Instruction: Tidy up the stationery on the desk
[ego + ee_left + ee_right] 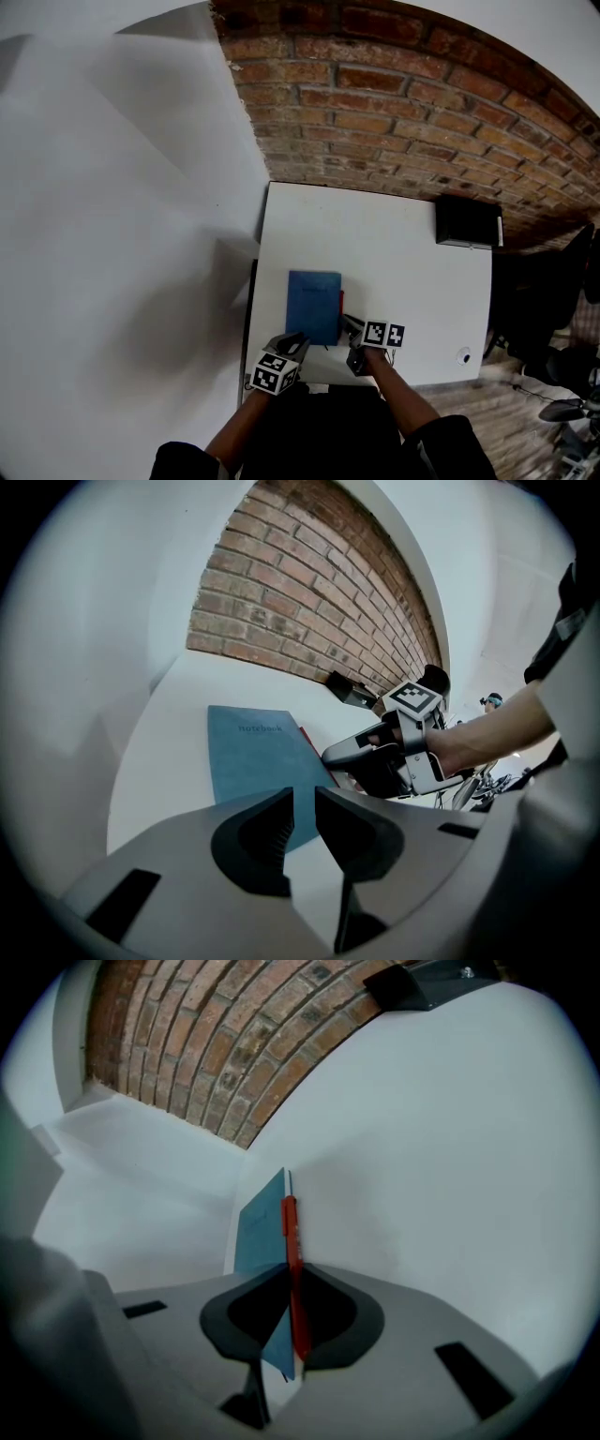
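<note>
- Right gripper (291,1283): its 2 jaws are drawn close together and clamp a red pen (291,1232), which runs straight out between the pads and past the tips.
- Blue notebook (313,306): its near right corner also sits in that narrow gap, against the pen. Whether the pad presses on the cover I cannot tell.
- Left gripper (302,808): its 2 jaws stand a little apart with only a slim gap between them, and they grip nothing. The notebook's near edge shows through the gap, lying flat on the desk beyond the tips.
- From the head view, the notebook lies closed on the near left part of the white desk (403,272), its long sides running away from the person. The pen lies along its right edge, touching or just beside it.
- Both grippers are at the notebook's near end, the left one at its near left corner and the right one at its near right corner. Each carries a cube with square markers, and a bare forearm (398,389) leads back from the right one.
- In the left gripper view the right gripper's jaws reach in from the right and meet the notebook's right edge, where a strip of red shows.
- A black box (467,222) sits at the desk's far right corner, well apart from the notebook.
- A small white round object (463,355) lies near the desk's near right edge.
- A brick wall (375,94) rises behind the desk.
</note>
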`<state>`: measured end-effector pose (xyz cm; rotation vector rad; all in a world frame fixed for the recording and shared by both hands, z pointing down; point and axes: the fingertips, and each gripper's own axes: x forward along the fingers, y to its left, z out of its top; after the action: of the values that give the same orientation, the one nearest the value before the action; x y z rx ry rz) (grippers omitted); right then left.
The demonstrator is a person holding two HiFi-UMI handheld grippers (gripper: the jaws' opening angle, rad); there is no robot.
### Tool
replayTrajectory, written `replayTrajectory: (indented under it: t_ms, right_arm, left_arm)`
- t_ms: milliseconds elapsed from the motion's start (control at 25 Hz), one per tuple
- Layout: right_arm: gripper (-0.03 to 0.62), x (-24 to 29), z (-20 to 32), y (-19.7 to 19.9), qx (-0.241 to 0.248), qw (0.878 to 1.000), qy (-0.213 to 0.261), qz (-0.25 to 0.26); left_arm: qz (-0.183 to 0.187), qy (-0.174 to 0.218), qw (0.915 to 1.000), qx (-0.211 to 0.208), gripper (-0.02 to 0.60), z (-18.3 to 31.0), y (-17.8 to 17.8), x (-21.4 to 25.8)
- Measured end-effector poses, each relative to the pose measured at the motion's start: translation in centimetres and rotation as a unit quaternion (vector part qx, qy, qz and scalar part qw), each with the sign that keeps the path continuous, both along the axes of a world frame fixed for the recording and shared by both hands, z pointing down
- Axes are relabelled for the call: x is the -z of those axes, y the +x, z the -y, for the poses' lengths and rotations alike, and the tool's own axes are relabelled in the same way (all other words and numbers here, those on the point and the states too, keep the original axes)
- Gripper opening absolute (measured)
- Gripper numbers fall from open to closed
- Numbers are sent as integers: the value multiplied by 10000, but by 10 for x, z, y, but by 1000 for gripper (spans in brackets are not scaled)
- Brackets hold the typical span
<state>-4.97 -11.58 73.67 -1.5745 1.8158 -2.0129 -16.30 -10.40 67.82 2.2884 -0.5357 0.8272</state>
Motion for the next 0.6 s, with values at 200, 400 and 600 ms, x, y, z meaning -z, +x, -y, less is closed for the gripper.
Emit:
replayTrajectory:
  t_ms: [200, 400, 600]
  right_arm:
    - [57, 1, 0, 1, -175, 9998, 11, 108]
    - [57, 3, 1, 3, -272, 9996, 90, 48]
    - [57, 4, 1, 4, -283, 9995, 119, 3]
  left_arm:
    - [11, 1, 10000, -41, 78, 1, -1, -1]
    - [10, -1, 10000, -74, 78, 1, -1, -1]
    - [0, -8, 10000, -96, 78, -3, 0, -1]
